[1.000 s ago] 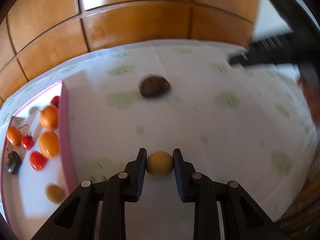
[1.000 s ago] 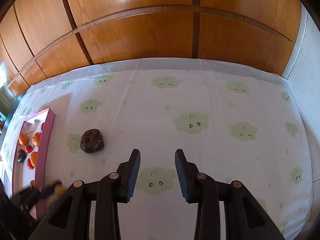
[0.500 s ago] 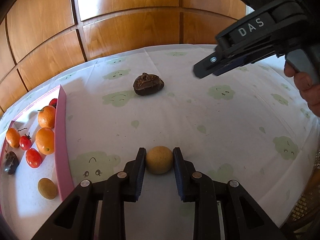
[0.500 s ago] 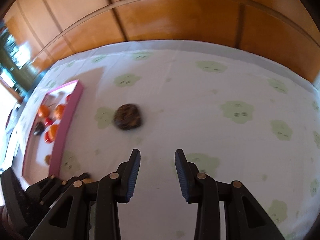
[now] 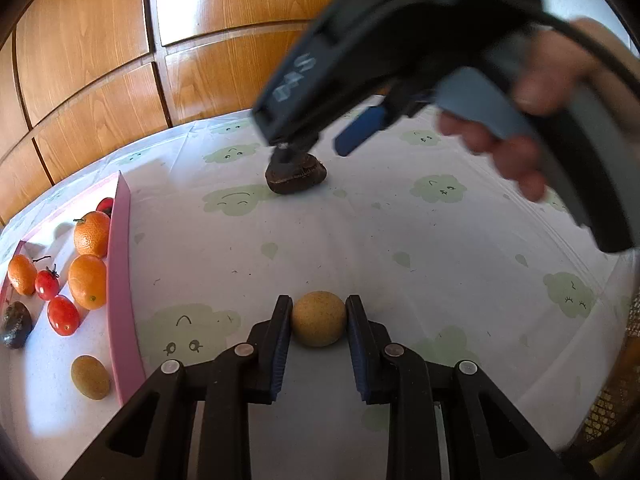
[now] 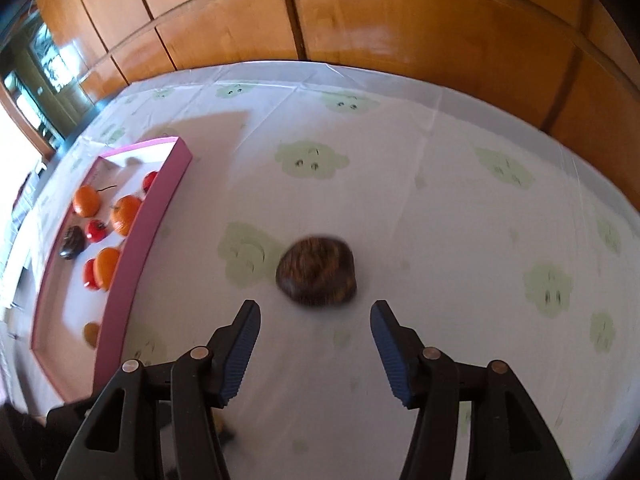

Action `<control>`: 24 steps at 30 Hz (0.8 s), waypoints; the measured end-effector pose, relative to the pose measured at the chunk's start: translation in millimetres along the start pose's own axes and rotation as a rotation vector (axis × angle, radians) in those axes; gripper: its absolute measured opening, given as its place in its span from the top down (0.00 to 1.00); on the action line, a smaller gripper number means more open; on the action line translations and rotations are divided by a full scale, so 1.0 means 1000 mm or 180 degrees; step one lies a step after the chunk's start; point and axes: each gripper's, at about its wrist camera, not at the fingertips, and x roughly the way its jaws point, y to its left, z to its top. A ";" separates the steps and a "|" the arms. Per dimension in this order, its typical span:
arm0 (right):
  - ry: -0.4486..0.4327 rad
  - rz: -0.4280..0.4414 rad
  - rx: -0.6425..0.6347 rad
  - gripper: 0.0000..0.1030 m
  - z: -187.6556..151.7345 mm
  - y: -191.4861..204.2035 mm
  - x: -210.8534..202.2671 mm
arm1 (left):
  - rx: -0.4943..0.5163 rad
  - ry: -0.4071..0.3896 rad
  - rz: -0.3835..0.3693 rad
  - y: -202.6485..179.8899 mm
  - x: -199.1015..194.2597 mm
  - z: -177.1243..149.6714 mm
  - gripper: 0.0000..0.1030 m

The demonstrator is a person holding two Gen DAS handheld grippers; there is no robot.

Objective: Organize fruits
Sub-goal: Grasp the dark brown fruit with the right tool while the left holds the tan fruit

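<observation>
The right hand-held gripper (image 6: 315,354) hangs with jaws spread wide just short of the dark, wrinkled brown fruit (image 6: 316,275) on the counter (image 6: 460,240); it should straddle it squarely before squeezing. The left hand-held gripper (image 5: 319,332) is clamped on a round tan fruit (image 5: 318,324) beside the pink tray (image 5: 124,280).

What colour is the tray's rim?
Pink; the tray rim shows best in the right wrist view.

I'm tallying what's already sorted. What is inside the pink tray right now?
Inside the pink tray: three oranges, three red tomatoes, one dark fruit and one tan-brown fruit. The far tomato is half hidden behind the tray's wall; the near corner falls outside both views.
</observation>
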 end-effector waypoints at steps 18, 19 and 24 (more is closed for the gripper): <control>0.0488 -0.0183 -0.0367 0.50 -0.043 0.000 0.003 | -0.0035 -0.0009 -0.0037 0.007 -0.002 -0.002 0.74; 0.0495 -0.0184 -0.0369 0.50 -0.050 -0.002 -0.001 | -0.0035 -0.0009 -0.0034 0.006 -0.002 -0.002 0.74; 0.0395 -0.0103 -0.0252 0.50 -0.072 -0.015 -0.011 | -0.0004 0.0008 0.0013 0.003 -0.001 -0.001 0.74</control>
